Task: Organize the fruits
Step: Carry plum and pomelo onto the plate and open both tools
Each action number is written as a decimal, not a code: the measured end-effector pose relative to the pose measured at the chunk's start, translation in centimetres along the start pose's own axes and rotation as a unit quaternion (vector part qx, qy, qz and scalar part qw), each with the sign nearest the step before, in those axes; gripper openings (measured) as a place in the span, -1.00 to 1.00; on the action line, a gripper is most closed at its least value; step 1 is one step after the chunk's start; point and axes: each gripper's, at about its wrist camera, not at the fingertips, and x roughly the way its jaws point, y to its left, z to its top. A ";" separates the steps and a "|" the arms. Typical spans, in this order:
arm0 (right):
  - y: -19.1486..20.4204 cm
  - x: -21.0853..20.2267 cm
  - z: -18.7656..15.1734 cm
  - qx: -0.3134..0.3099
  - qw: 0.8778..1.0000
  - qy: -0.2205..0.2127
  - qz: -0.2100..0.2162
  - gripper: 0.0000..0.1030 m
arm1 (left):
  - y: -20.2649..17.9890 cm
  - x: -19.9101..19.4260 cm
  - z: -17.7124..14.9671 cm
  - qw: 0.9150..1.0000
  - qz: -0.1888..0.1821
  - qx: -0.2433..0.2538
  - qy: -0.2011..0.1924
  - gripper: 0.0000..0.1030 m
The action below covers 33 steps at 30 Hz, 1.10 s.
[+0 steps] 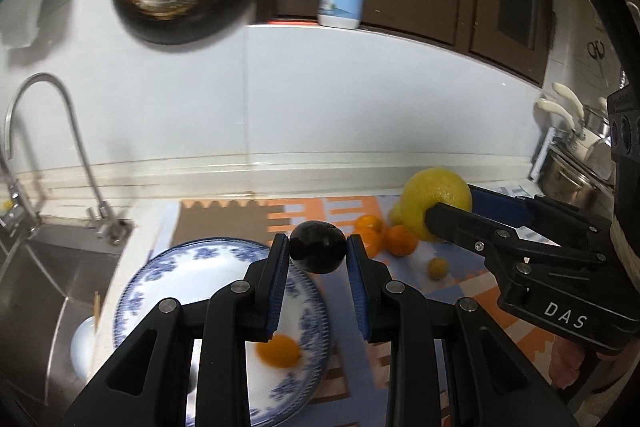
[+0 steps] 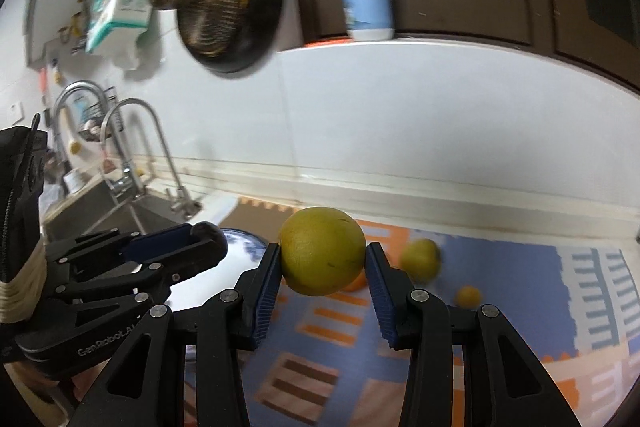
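1. Left hand-held gripper (image 1: 318, 247): clenched on a dark round fruit (image 1: 317, 246), held above the far right rim of the blue-patterned plate (image 1: 160, 271).
2. Right hand-held gripper (image 2: 323, 259): clenched on a large yellow citrus (image 2: 322, 250), raised over the patterned mat (image 2: 520, 287), to the right of the plate.
3. Plate at the left edge of the table beside the sink (image 1: 44, 279), already carrying one orange fruit (image 1: 279, 350); below and slightly left of the dark fruit, so nearer the left gripper.
4. On the mat toward the table's back edge: a cluster of oranges (image 1: 390, 237), a small yellow fruit (image 1: 437, 267).
5. Both round, no long axis to align.
6. Near rim of the plate hidden behind the left fingers; loose fruit blurred, kinds hard to name.
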 end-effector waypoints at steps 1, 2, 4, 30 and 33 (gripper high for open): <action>0.4 0.1 0.1 -0.004 1.000 0.000 0.005 -0.16 | 0.5 -0.3 -0.1 1.000 0.007 -0.003 -0.001 -0.44; 0.9 0.3 0.2 -0.007 1.000 0.000 0.012 -0.16 | 0.8 -0.5 -0.2 1.000 0.011 -0.006 -0.002 -0.44; 1.8 0.7 0.3 -0.015 1.000 0.001 0.023 -0.16 | 1.8 -0.8 -0.5 1.000 0.024 -0.013 -0.001 -0.44; 8.5 11.1 -1.8 -0.053 0.985 0.118 0.116 -0.16 | 10.1 1.6 -5.1 0.985 0.103 -0.104 0.092 -0.44; 8.8 12.1 -2.3 -0.053 0.983 0.131 0.117 -0.16 | 10.5 2.3 -5.5 0.983 0.105 -0.109 0.104 -0.44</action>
